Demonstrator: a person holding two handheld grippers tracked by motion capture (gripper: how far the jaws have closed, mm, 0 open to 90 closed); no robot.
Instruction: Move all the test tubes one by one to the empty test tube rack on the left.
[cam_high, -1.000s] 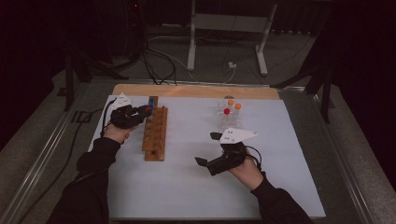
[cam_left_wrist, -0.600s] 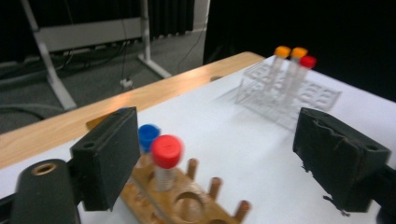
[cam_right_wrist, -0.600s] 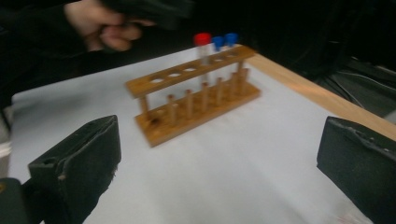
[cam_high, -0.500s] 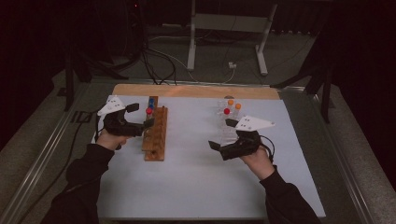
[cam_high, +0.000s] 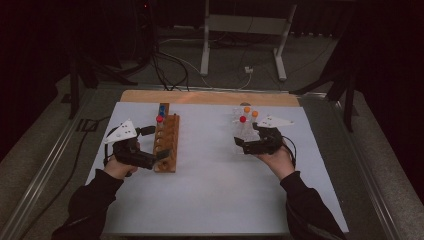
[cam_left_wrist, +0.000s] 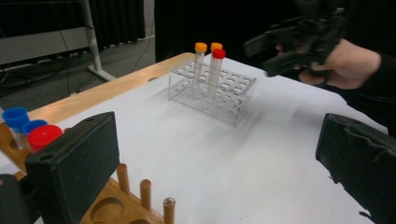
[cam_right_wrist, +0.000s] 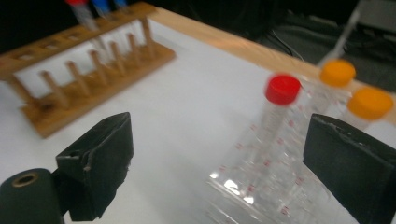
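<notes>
A wooden rack (cam_high: 167, 145) (cam_left_wrist: 116, 205) (cam_right_wrist: 84, 60) stands left of centre with a red-capped tube (cam_high: 159, 119) (cam_left_wrist: 42, 137) and blue-capped tubes (cam_high: 163, 107) (cam_left_wrist: 14, 116) at its far end. My left gripper (cam_high: 152, 145) (cam_left_wrist: 210, 158) sits beside its near half; its jaws have just been opening and hold nothing. A clear rack (cam_high: 245, 135) (cam_left_wrist: 215, 93) (cam_right_wrist: 261, 186) holds a red-capped tube (cam_high: 242, 119) (cam_right_wrist: 282, 88) and two orange-capped tubes (cam_high: 247, 109) (cam_right_wrist: 337, 72). My right gripper (cam_high: 240, 145) (cam_right_wrist: 219, 163) is at that rack. Its jaws have just been closing, and the red-capped tube stands ahead between them, untouched.
A white sheet (cam_high: 215, 185) covers the table, with a wooden strip (cam_high: 210, 97) along its far edge. A metal rail (cam_high: 45, 175) runs down the left side. Stand legs (cam_high: 205, 60) and cables (cam_high: 165, 70) lie on the floor beyond the table.
My left gripper has drawn back from the wooden rack's far end toward the person, and its jaws have spread. My right gripper has moved forward up to the clear rack.
</notes>
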